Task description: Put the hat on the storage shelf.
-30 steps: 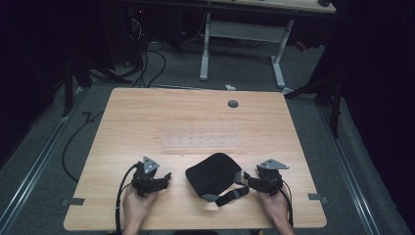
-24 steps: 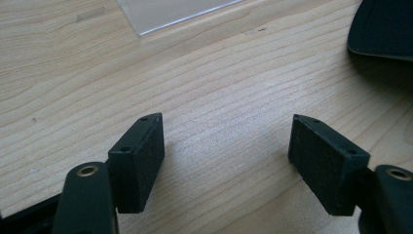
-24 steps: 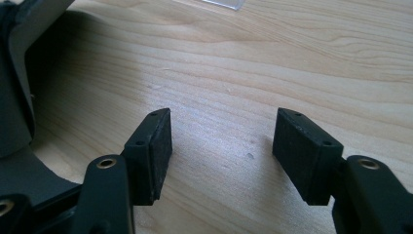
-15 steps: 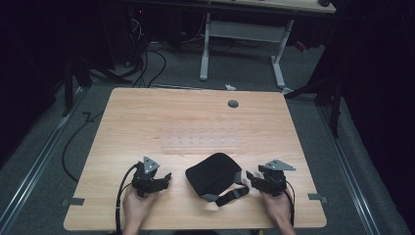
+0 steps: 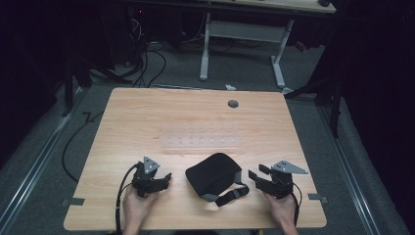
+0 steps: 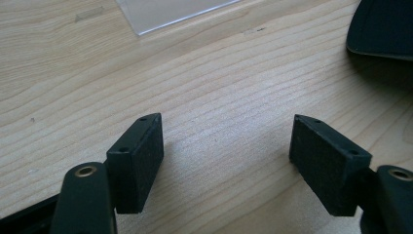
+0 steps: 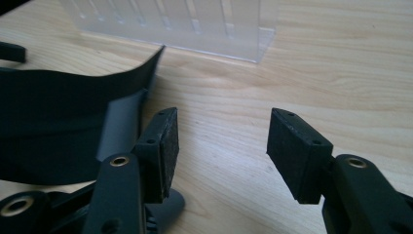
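A black padded pouch (image 5: 214,172) with a strap (image 5: 231,194) lies on the wooden table (image 5: 147,117) near its front edge, between my two grippers. My left gripper (image 5: 168,178) rests to the left of the pouch, open, with bare wood between its pads (image 6: 226,141). The pouch's edge (image 6: 384,29) shows at the upper right of the left gripper view. My right gripper (image 5: 253,175) hovers just right of the pouch. Its jaws have just been closing a little but stand open, with nothing between them (image 7: 221,136). The black strap (image 7: 58,122) curls beside its left pad.
A clear plastic rack (image 5: 200,142) with several slots lies flat mid-table behind the pouch, and its end (image 7: 185,24) is close ahead in the right gripper view. A round grommet (image 5: 233,104) sits near the far edge. Cables trail off the front left.
My right gripper has lifted slightly and drawn back to the right, away from the pouch's strap, with its jaws a bit narrower. The left gripper and the pouch have stayed put.
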`<state>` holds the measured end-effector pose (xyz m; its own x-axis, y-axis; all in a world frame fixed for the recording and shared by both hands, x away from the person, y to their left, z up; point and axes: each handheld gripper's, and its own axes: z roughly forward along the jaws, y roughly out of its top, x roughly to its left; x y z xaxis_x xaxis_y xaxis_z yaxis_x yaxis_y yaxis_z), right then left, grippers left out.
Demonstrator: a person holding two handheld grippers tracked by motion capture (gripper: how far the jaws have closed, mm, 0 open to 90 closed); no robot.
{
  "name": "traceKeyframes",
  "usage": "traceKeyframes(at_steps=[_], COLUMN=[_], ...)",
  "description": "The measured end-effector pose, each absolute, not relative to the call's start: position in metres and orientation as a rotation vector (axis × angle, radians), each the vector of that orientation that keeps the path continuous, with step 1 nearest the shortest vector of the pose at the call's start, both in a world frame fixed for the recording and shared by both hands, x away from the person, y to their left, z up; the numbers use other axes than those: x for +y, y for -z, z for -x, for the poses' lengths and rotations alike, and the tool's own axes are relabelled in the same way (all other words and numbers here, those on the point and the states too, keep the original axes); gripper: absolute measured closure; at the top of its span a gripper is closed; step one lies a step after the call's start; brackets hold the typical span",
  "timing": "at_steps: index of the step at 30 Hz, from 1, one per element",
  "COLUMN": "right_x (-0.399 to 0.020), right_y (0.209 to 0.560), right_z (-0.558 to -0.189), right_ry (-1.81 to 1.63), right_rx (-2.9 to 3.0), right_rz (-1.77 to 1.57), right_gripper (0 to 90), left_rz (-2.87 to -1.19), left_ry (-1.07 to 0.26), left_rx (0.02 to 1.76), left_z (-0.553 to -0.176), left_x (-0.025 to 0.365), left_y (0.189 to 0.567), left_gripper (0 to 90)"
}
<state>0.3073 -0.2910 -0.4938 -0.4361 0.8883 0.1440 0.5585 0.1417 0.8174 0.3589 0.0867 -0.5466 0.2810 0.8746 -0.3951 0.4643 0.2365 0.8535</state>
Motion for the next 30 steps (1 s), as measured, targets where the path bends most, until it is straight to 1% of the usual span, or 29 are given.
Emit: traceKeyframes(at_steps=[10,21,30], right_x=[-0.273,-0.248,-0.239], right_y=[0.483,0.497,0.509], right_z=[-0.307,-0.318,-0.326], right_ry=[-1.259,-1.252,-1.250], right_rx=[2.113,2.228,2.272], right_rz=[-1.325,-1.312,-1.330], right_gripper=[41.7,41.9,45.8], left_rz=[-1.397,-1.397,-1.397], left_ry=[-0.449,-0.449,-0.449], left_rx=[1.351,1.351,1.351], left_z=[-0.359,-0.359,-0.359], left_x=[0.087,0.087,0.087], left_y=[0.547,0.547,0.547], left_gripper=[28.9,28.9,28.9])
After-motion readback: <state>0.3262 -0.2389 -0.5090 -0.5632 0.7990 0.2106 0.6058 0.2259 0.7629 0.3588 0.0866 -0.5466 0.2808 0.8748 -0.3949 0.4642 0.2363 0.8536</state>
